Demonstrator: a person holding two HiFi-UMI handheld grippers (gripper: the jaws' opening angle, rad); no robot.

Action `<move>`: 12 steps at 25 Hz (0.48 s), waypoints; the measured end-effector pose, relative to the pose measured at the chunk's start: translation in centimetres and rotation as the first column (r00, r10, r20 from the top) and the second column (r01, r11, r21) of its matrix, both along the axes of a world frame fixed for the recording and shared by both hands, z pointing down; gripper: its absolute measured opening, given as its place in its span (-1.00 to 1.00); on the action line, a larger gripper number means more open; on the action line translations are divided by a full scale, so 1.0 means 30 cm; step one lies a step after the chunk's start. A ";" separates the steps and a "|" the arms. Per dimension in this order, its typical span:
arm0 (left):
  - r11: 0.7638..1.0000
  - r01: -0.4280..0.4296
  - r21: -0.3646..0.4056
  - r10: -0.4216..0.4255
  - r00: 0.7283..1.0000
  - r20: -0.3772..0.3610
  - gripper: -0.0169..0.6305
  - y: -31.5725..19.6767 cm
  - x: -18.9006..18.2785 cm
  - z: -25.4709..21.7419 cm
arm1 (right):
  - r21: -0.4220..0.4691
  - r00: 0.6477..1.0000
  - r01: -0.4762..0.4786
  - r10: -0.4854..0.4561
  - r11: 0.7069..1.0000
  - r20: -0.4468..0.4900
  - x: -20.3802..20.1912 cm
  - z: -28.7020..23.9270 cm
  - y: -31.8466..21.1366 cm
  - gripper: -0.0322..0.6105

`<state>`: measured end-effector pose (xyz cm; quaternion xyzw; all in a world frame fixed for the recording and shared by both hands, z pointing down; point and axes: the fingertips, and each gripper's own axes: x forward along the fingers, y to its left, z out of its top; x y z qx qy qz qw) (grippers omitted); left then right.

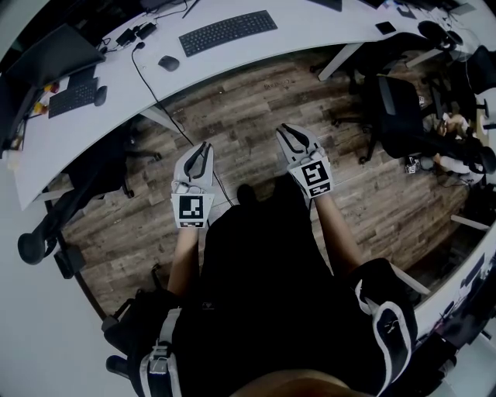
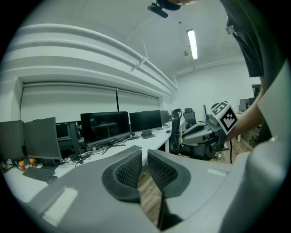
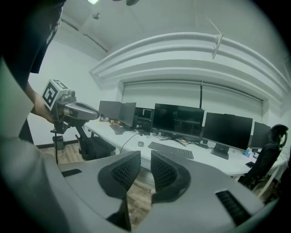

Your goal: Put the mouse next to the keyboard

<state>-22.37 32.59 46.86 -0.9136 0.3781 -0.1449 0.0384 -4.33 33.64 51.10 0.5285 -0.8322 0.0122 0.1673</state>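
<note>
Head view shows the left gripper (image 1: 203, 147) and the right gripper (image 1: 288, 130) held side by side over the wooden floor (image 1: 256, 108), well short of the keyboard (image 1: 228, 32). Each has its jaws a narrow slit apart with nothing between them. On the white desk (image 1: 310, 23), the mouse (image 1: 169, 63) lies near the keyboard's left end, not touching it, and a black cable (image 1: 143, 74) runs just beyond the mouse.

No writing, label or number can be read anywhere.

Dim, cool light falls from a ceiling strip lamp (image 2: 192, 43), with fisheye bending and dark corners.
</note>
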 end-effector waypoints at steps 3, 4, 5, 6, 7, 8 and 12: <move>1.000 0.000 0.003 0.000 1.000 -0.006 -0.74 -0.007 -0.001 -0.006 | 0.010 1.000 -0.011 0.010 1.000 0.007 0.006 -0.005 -0.004 -0.52; 1.000 0.001 0.003 -0.001 1.000 -0.006 -0.71 -0.009 -0.002 -0.008 | 0.011 1.000 -0.014 0.014 1.000 0.010 0.008 -0.006 -0.006 -0.44; 1.000 0.001 0.001 -0.001 1.000 -0.007 -0.68 -0.010 -0.003 -0.008 | 0.011 1.000 -0.017 0.017 1.000 0.013 0.010 -0.007 -0.007 -0.35; 1.000 -0.002 0.000 0.002 1.000 -0.010 -0.65 -0.010 -0.001 -0.010 | 0.013 1.000 -0.019 0.019 1.000 0.016 0.013 -0.008 -0.008 -0.29; 1.000 -0.008 0.000 0.008 1.000 -0.013 -0.60 -0.009 0.001 -0.011 | 0.015 1.000 -0.020 0.020 1.000 0.020 0.014 -0.009 -0.008 -0.23; 1.000 -0.015 0.002 0.015 1.000 -0.017 -0.53 -0.008 0.003 -0.013 | 0.016 0.999 -0.021 0.021 1.000 0.025 0.015 -0.009 -0.009 -0.16; 1.000 -0.023 0.014 0.023 0.999 -0.038 -0.39 -0.010 0.003 -0.020 | 0.007 0.999 -0.020 0.020 1.000 0.039 0.006 -0.003 -0.010 0.02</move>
